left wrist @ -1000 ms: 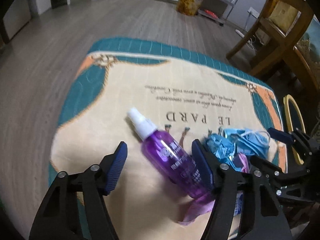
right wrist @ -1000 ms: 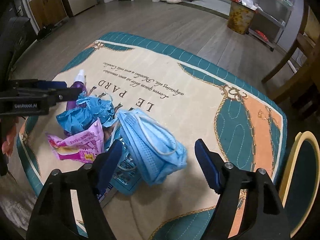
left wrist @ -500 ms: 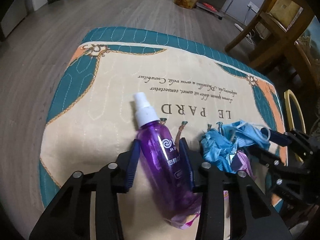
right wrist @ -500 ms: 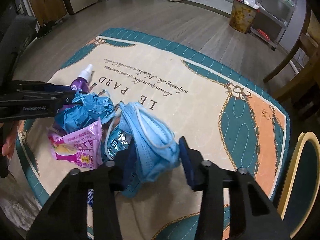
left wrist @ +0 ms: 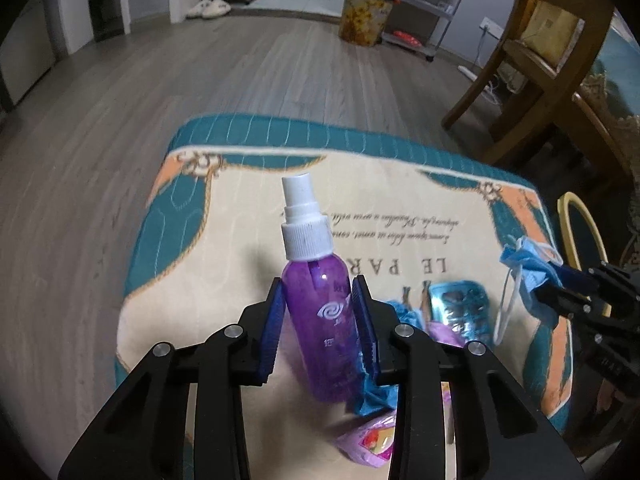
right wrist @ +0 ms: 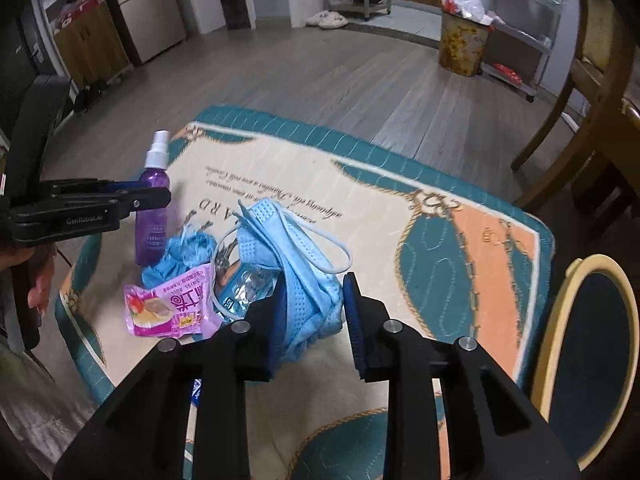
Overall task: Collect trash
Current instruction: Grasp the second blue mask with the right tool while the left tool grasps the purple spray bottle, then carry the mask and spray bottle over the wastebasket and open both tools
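My left gripper (left wrist: pixel 318 320) is shut on a purple spray bottle (left wrist: pixel 320 312) with a white pump top and holds it upright above the rug; it also shows in the right wrist view (right wrist: pixel 154 204). My right gripper (right wrist: pixel 314 312) is shut on a blue face mask (right wrist: pixel 298 264), lifted off the rug; the mask also shows in the left wrist view (left wrist: pixel 528 260). On the rug below lie a pink snack wrapper (right wrist: pixel 172 306), crumpled blue material (right wrist: pixel 180 256) and a teal blister pack (left wrist: pixel 460 312).
The trash lies on a teal, cream and orange rug (right wrist: pixel 480 240) on a wooden floor. A yellow-rimmed stool (right wrist: pixel 588 356) stands at the right. Wooden chair legs (left wrist: pixel 520 92) are at the back right. A patterned bin (right wrist: pixel 460 48) stands far back.
Both grippers closed: the left on the spray bottle, the right on the face mask. Both then lifted; the bottle went from lying on the rug to upright.
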`<action>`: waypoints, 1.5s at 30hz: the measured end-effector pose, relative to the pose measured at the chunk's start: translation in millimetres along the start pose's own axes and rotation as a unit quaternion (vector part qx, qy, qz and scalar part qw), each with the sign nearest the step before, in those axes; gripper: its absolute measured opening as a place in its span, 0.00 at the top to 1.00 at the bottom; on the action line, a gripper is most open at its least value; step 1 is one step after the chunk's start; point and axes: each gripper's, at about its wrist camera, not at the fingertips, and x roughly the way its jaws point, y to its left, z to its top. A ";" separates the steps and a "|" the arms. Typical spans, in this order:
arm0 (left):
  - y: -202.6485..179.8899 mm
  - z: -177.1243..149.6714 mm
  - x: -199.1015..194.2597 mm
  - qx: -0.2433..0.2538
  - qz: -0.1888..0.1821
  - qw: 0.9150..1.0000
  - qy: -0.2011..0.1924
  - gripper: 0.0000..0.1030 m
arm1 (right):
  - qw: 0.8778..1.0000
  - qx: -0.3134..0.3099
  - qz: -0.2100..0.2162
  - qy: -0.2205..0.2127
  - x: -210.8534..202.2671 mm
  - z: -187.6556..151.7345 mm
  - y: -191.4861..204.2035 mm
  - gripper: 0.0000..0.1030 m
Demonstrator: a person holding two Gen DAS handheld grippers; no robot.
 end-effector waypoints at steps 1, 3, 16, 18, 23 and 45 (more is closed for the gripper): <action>-2.2 1.6 -2.6 0.004 0.002 1.000 -0.005 0.66 | 1.000 0.004 -0.001 -0.003 -4.0 0.2 -1.9 0.74; -4.5 3.7 -9.4 0.007 0.002 1.000 -0.016 0.66 | 1.000 0.013 -0.003 -0.010 -12.2 0.3 -6.0 0.74; -34.4 23.1 -78.2 0.069 0.009 0.991 -0.114 0.67 | 0.996 0.063 -0.010 -0.061 -68.6 0.4 -35.9 0.74; -43.9 26.2 -89.0 0.083 0.007 0.988 -0.128 0.67 | 0.994 0.076 -0.011 -0.074 -80.0 -0.3 -42.8 0.74; -73.9 28.4 -104.5 0.116 -0.007 0.982 -0.149 0.67 | 0.990 0.103 -0.018 -0.090 -99.4 -3.5 -61.0 0.74; -236.2 10.3 -70.3 0.221 -0.112 0.960 -0.127 0.67 | 0.953 0.261 -0.097 -0.118 -160.7 -72.1 -201.9 0.74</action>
